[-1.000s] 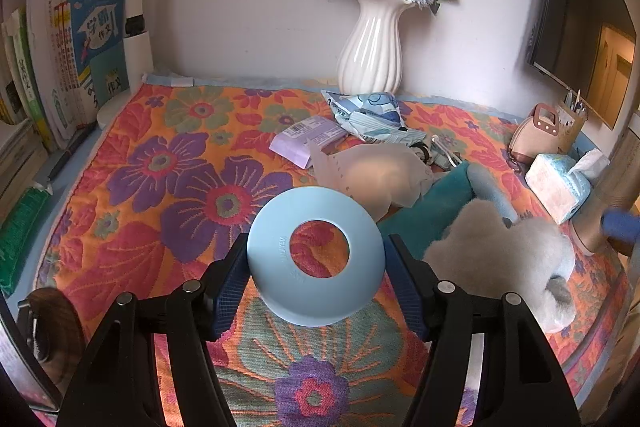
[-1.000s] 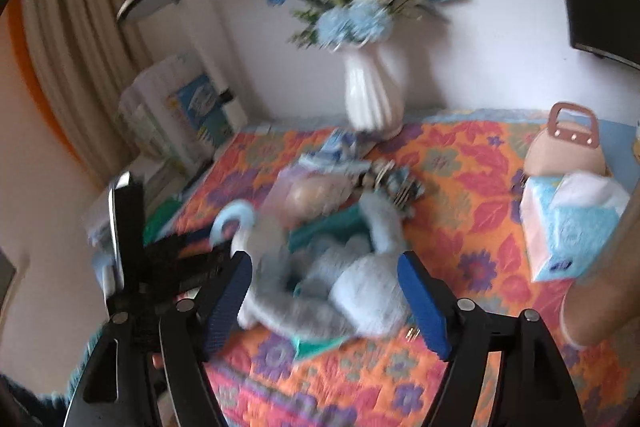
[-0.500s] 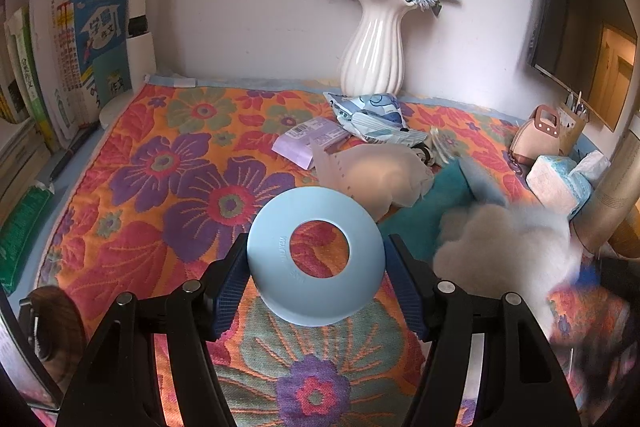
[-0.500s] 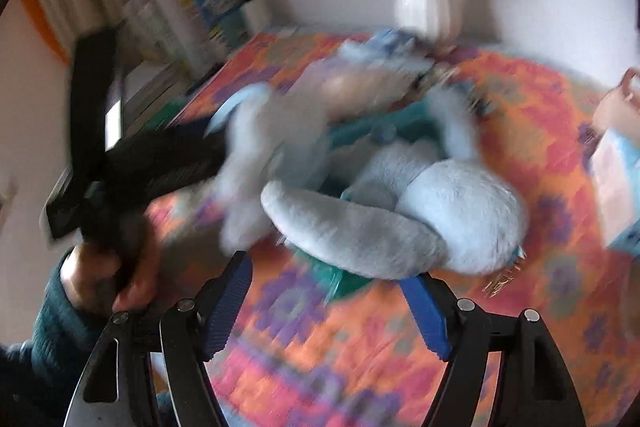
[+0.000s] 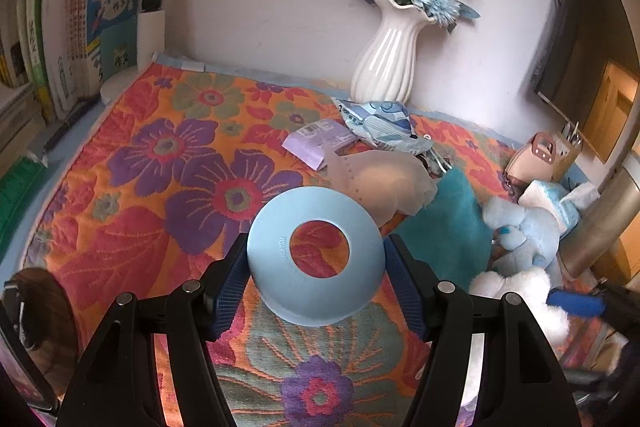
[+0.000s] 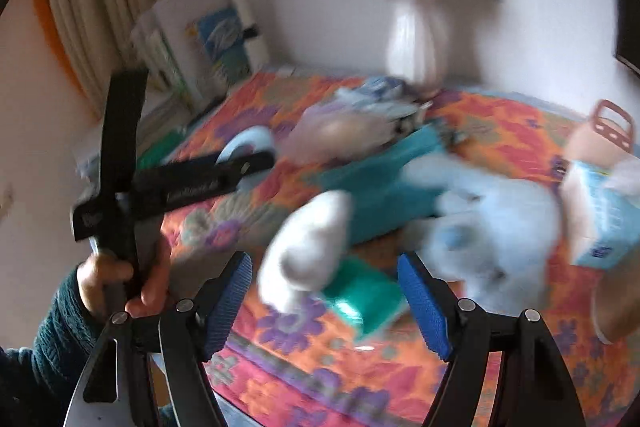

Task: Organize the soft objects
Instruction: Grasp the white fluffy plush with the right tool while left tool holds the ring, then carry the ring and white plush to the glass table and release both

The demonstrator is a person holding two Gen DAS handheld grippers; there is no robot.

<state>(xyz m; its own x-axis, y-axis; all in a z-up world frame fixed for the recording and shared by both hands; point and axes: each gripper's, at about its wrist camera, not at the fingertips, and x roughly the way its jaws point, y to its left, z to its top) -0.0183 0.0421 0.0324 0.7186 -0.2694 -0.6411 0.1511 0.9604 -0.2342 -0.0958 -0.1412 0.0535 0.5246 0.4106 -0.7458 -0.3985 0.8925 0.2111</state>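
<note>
**Blue ring clamped on the left, plush toy loose by the right tool**

Blue plastic sits squeezed between the pads of your left tool (image 5: 316, 281): the blue ring (image 5: 316, 255) is held by its outer rim, hole facing you, above the flowered cloth (image 5: 160, 187) covering the bench. Holding it there keeps it clear of the clutter while your other hand works.

Your right tool (image 6: 325, 303) is spread wide and carries nothing. Take the white vase (image 5: 386, 59) as your landmark. The plush toy (image 6: 472, 223) lies well in front of the vase and to its right, partly over the teal cloth (image 5: 444, 231), with one pale limb sticking out toward your right tool. The tissue pack (image 6: 600, 215) is just beside the toy's far side. That view is badly blurred, so you cannot tell whether the limb touches either pad.

My guess: the limb is your nearest soft handle, so close on it gently.
</note>
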